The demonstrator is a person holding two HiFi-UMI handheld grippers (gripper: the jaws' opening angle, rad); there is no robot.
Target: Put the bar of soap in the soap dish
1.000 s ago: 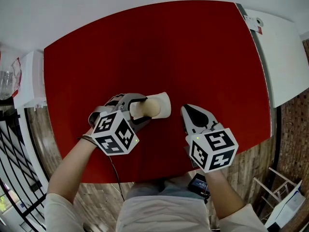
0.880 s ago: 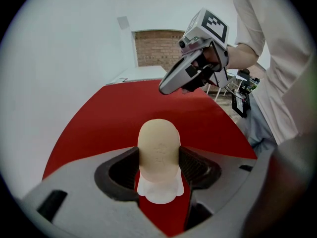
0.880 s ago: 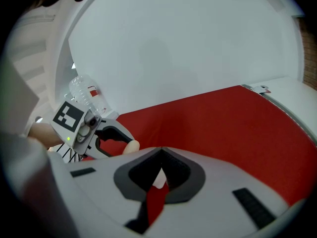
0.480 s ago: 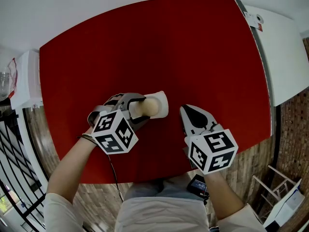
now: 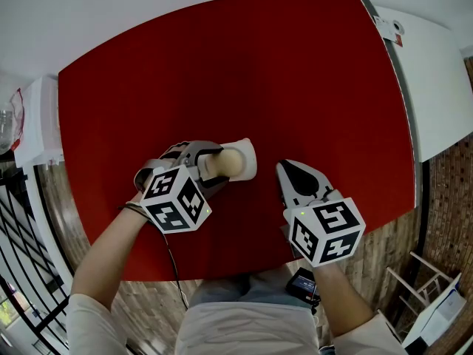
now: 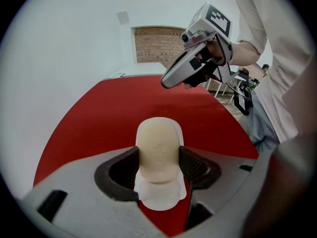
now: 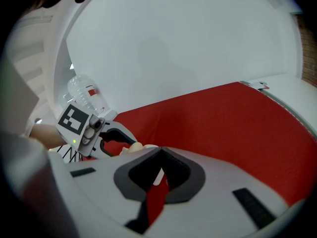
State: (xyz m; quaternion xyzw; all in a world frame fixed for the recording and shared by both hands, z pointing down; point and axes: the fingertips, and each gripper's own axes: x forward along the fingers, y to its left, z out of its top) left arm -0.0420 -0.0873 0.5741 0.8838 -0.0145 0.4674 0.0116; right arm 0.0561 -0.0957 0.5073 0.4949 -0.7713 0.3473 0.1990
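A cream bar of soap (image 6: 158,150) sits between the jaws of my left gripper (image 6: 159,163), whose pads press on both its sides. Right under it lies the white soap dish (image 6: 157,198) on the red table. In the head view the bar of soap (image 5: 230,161) rests over the dish (image 5: 249,156), with the left gripper (image 5: 221,165) reaching in from the left. Whether soap and dish touch I cannot tell. My right gripper (image 5: 284,168) hovers just right of the dish, its jaws together and empty; the right gripper (image 7: 159,156) looks towards the left one.
The red table (image 5: 259,72) stretches far beyond the dish. A white counter (image 5: 436,87) borders its right edge, and a white unit (image 5: 38,124) stands at the left. A clear plastic bottle (image 7: 82,91) is behind the left hand.
The left gripper with the soap has sunk slightly towards the dish. The right gripper has stayed where it was.
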